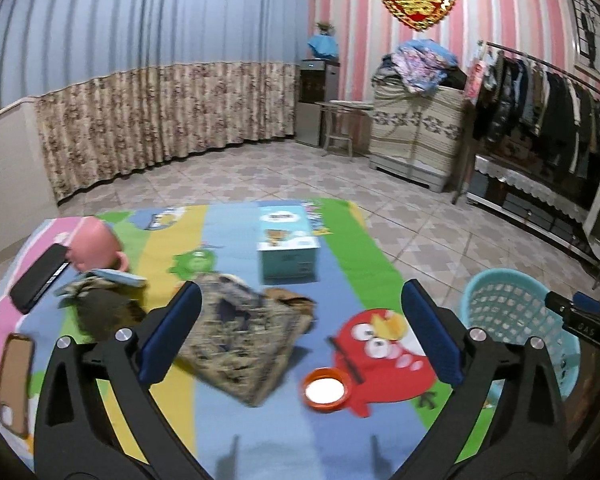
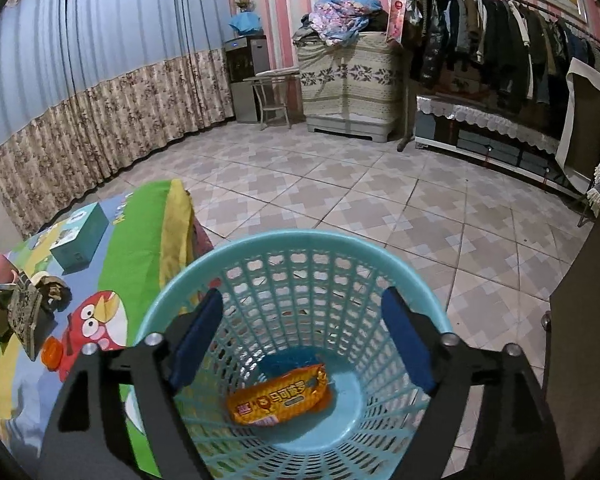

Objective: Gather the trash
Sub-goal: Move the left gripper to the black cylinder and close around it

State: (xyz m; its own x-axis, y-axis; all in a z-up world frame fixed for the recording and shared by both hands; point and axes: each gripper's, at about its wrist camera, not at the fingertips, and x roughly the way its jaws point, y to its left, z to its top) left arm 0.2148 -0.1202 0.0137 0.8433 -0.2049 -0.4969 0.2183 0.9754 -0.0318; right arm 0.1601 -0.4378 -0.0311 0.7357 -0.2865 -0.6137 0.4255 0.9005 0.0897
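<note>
A light blue plastic basket [image 2: 332, 248] stands on the floor beside the cartoon mat [image 1: 220, 248]. An orange snack wrapper [image 2: 280, 400] lies on its bottom. My right gripper [image 2: 300, 344] is open and empty above the basket's mouth. My left gripper [image 1: 300, 332] is open and empty above the mat. Between and ahead of its fingers lie a crumpled camouflage wrapper [image 1: 244, 340] and an orange lid [image 1: 325, 390]. The basket also shows at the right of the left wrist view [image 1: 516, 312].
On the mat are a teal box [image 1: 288, 248], a pink cup [image 1: 94, 246], a black remote-like object [image 1: 40, 276] and a phone case [image 1: 14, 380]. Tiled floor, curtains, a clothes rack [image 2: 520, 40] and a covered cabinet [image 2: 348, 84] lie beyond.
</note>
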